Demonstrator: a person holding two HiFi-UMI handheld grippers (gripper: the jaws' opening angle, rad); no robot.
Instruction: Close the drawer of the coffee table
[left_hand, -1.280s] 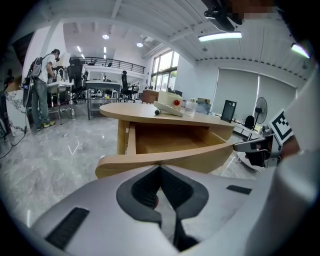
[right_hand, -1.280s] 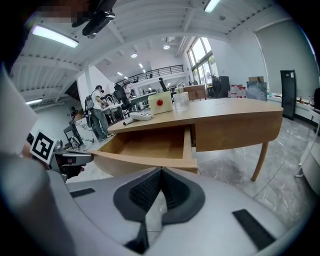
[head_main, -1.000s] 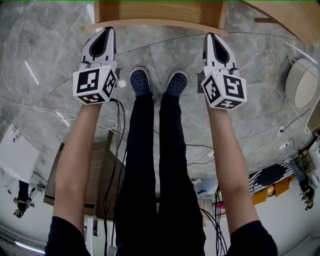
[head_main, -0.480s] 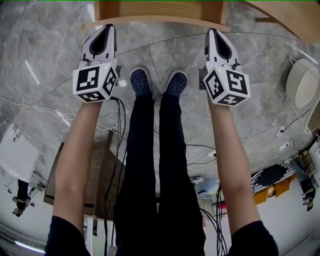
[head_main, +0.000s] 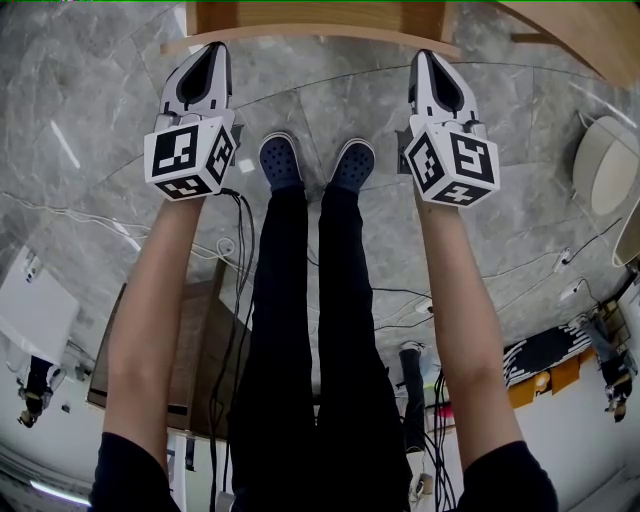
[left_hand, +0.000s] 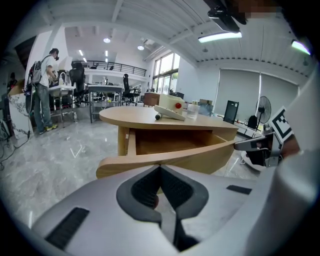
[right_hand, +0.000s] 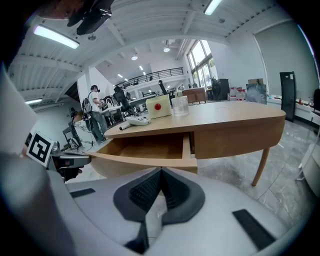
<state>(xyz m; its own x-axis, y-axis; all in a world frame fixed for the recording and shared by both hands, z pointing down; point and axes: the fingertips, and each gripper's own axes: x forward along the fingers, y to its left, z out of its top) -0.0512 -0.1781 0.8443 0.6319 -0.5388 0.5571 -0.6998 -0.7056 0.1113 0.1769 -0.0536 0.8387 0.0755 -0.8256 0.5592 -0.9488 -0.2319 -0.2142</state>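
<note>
Since the head view cuts the coffee table off at the frame's top edge, only the curved front of the drawer (head_main: 300, 41) and a strip of its bare wooden inside are seen there.

Left gripper (head_main: 214, 52): jaws pressed together, nothing held. Tips are placed at the left end of the drawer front; contact cannot be confirmed.

Dark shoes (head_main: 281, 160) and black trousers are seen between the two arms.

Right gripper (head_main: 426, 58): jaws likewise closed up and empty. Tips are placed at the right end of the front; contact is equally unclear.

From both gripper views the drawer is shown pulled well out under the rounded top of the coffee table (left_hand: 145, 118). The lower part of the drawer front is hidden by each gripper body.

Items on the tabletop are too small to be identified further:
- white device (right_hand: 136, 120)
- white box with a red knob (right_hand: 159, 107)
- clear cup (right_hand: 180, 105)

Floor (head_main: 90, 120): glossy grey veined marble tile, with cables (head_main: 238, 250) trailed across it.

Room: large open hall, white beamed ceiling with strip lights, tall windows, railed mezzanine at the back. In the left gripper view a person (left_hand: 44, 87) is seen standing at a workbench far left, and a standing fan (left_hand: 263, 108) at right.
</note>
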